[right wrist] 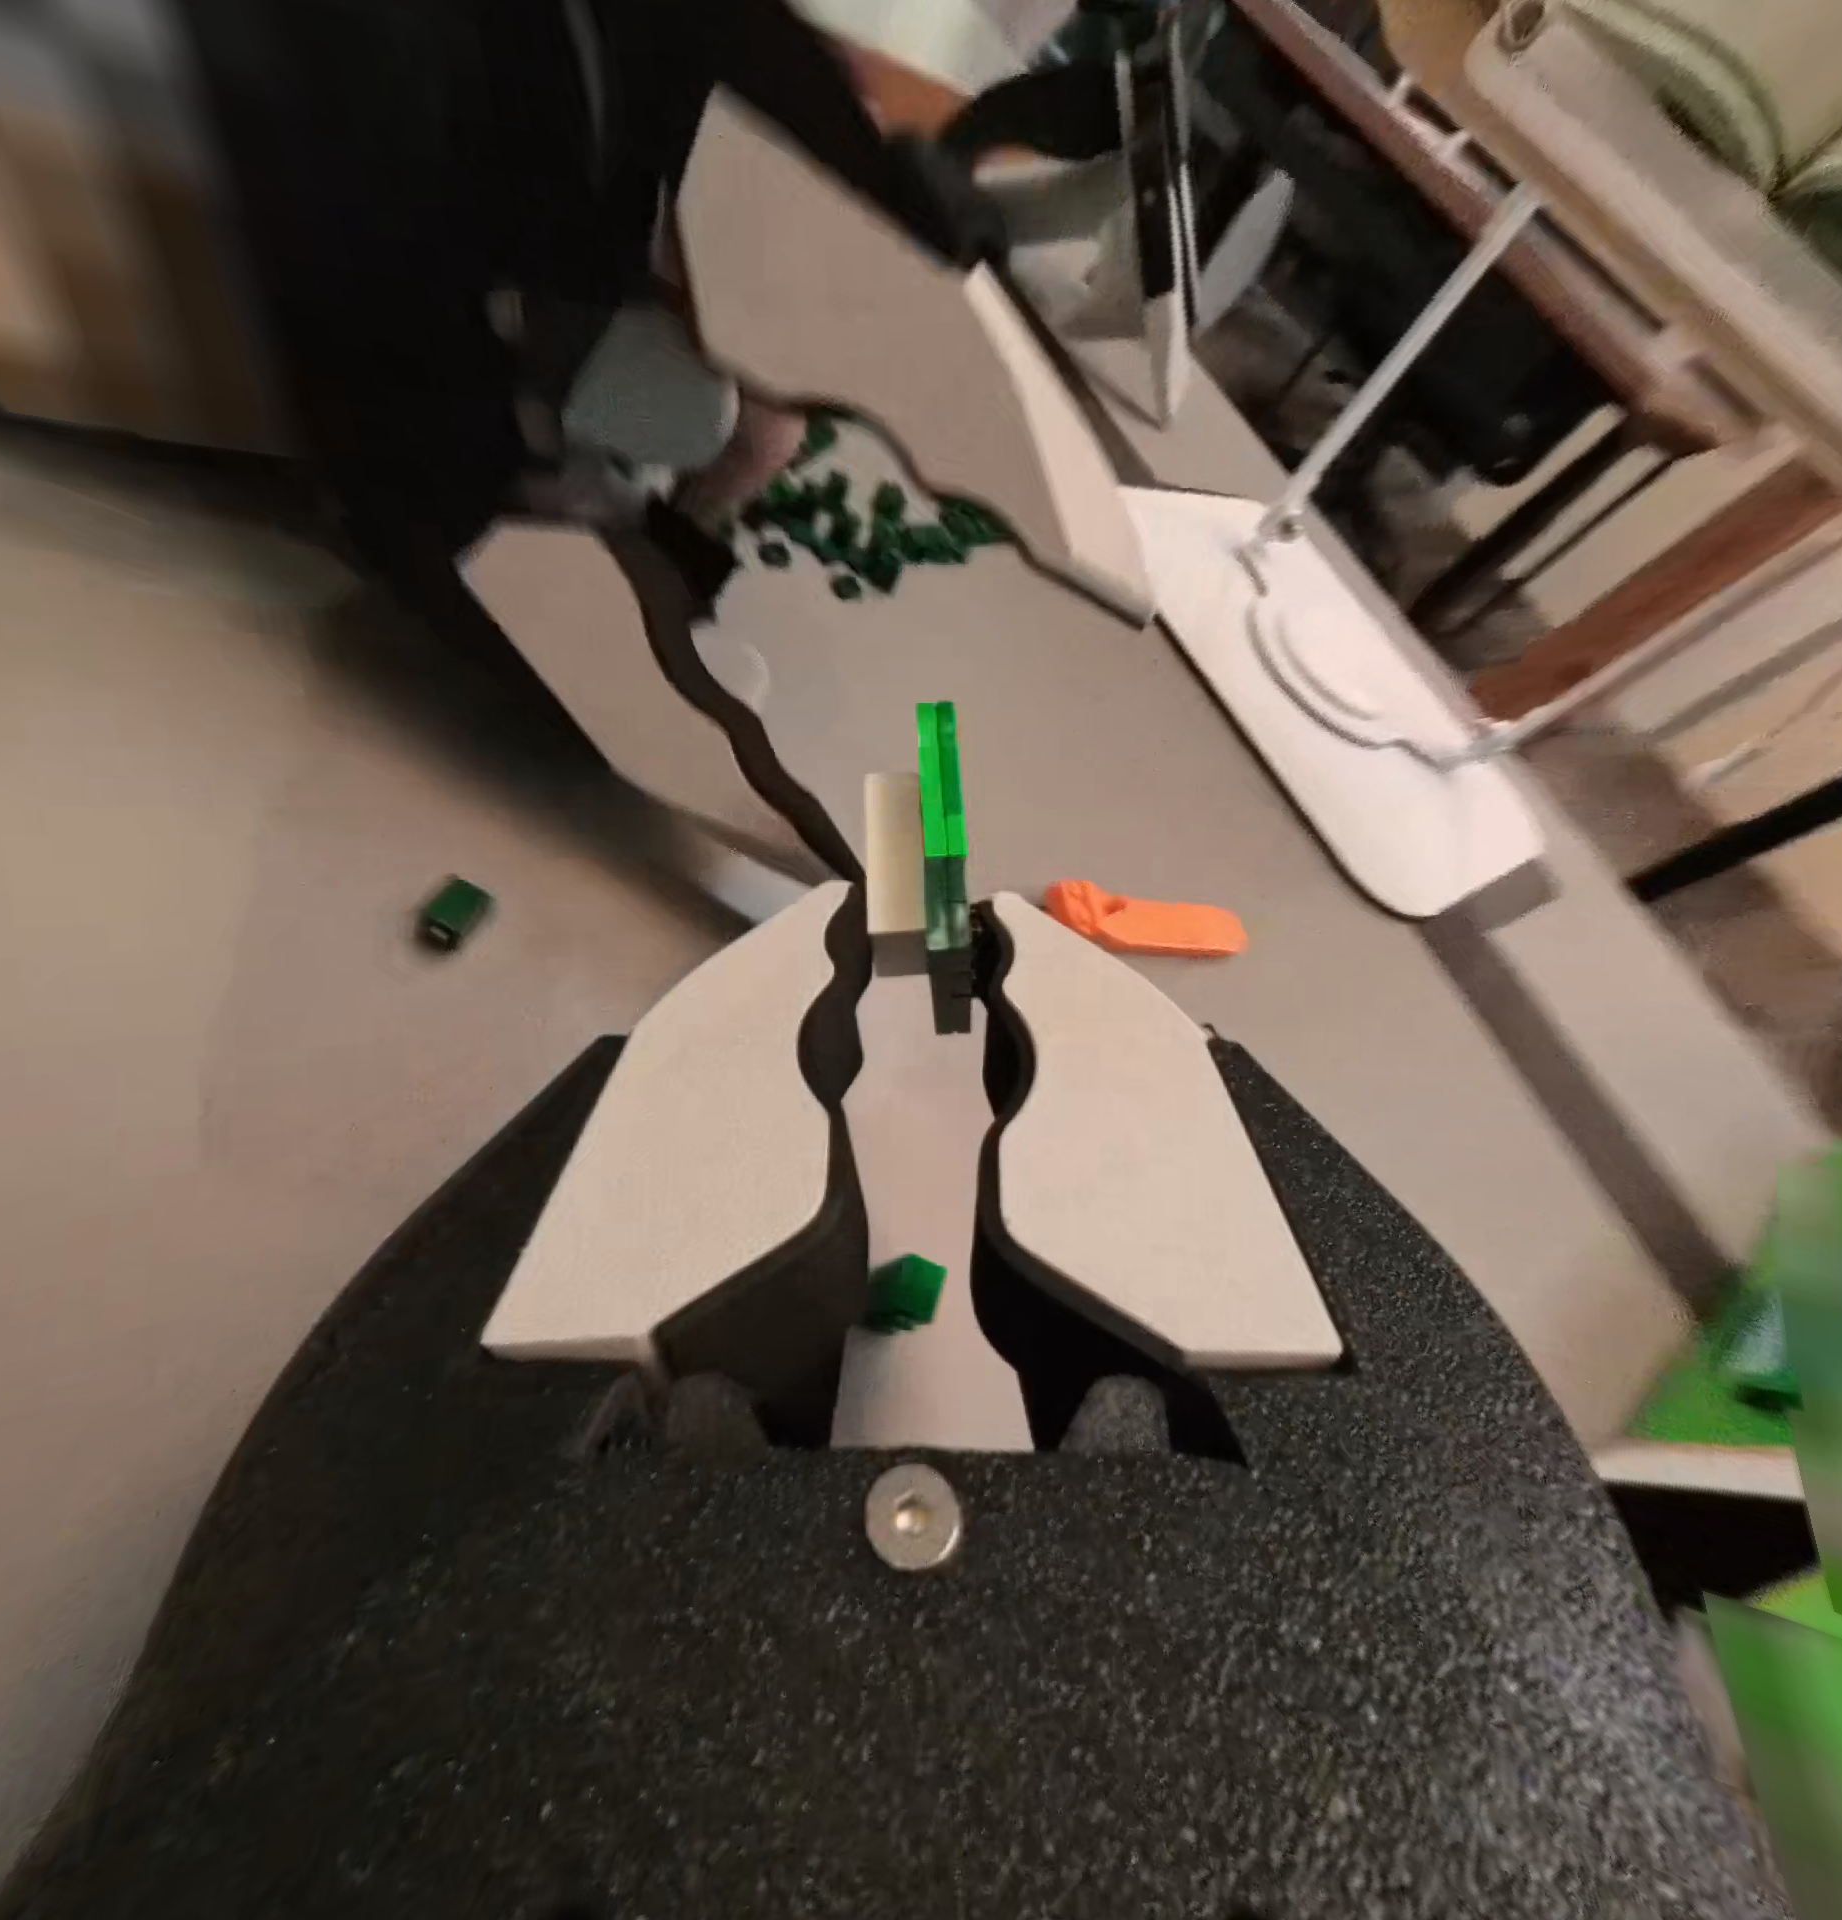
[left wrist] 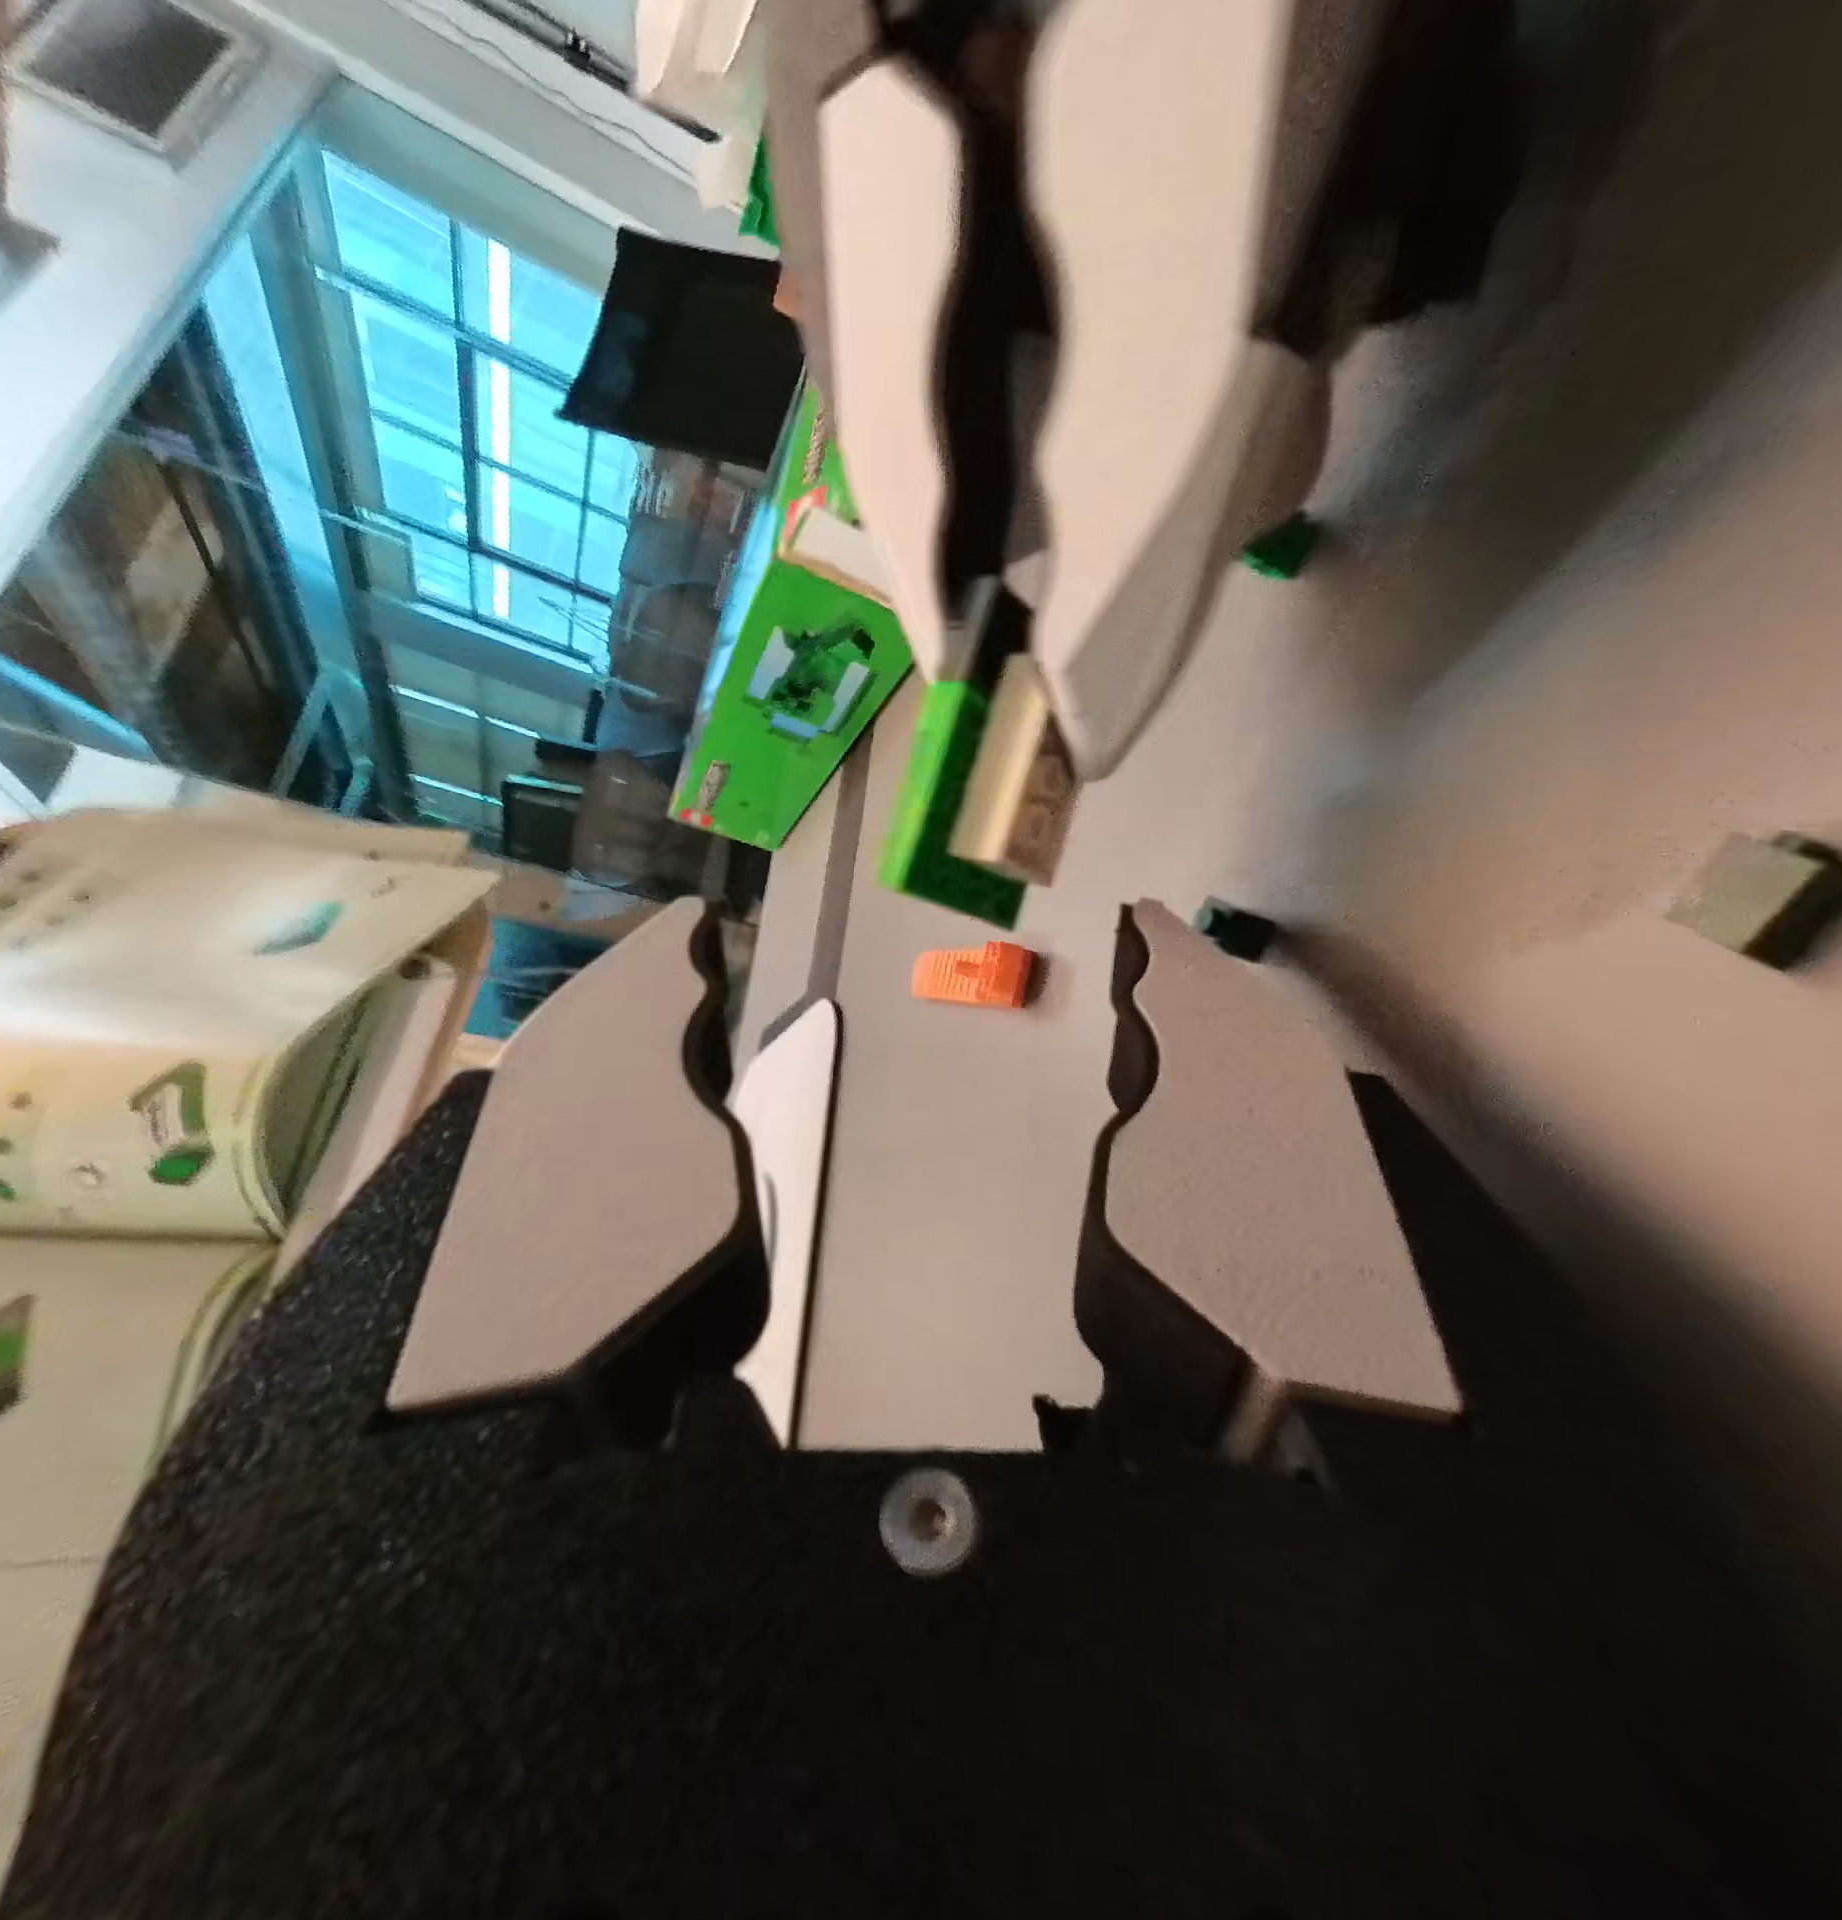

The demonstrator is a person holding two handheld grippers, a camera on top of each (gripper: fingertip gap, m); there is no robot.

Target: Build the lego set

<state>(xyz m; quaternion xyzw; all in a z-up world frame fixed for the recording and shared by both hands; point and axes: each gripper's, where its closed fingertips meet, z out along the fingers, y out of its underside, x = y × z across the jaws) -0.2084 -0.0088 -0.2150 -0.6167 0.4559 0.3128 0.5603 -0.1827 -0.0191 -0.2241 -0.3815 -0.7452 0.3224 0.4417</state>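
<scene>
Room: big windows and shelving behind my grey matte table [left wrist: 948, 1195], seen tilted and blurred in the left wrist view.
Boxes: a bright green printed cardboard set box [left wrist: 792, 717] stands at the far table edge; pale cartons with green marks [left wrist: 169, 1018] sit to one side.
White base: a flat white stand with thin metal rods [right wrist: 1343, 707] rests on the table, well apart from my work.
Right hand-held gripper [right wrist: 917, 914]: clenched on the small assembly, its white fingers [right wrist: 709, 1122] pressing either flat side.
Left hand-held gripper [left wrist: 917, 935]: released, jaws wide, nothing between them, pointed toward the assembly.
Assembly: a bright green flat lego plate with a cream block and darker pieces stacked on it [right wrist: 943, 821], held off the table on edge, tip poking past my right fingertips; the left view shows it just ahead of my empty jaws [left wrist: 958, 790].
Orange piece: an orange wedge-shaped plastic tool [left wrist: 974, 977] lies on the table near the assembly, untouched.
Loose bricks: a heap of small dark green lego bricks [right wrist: 865, 530] farther off, strays [right wrist: 455, 912] scattered nearby.
Progress: I judge this early; only a few pieces are joined, most bricks wait unplaced.
</scene>
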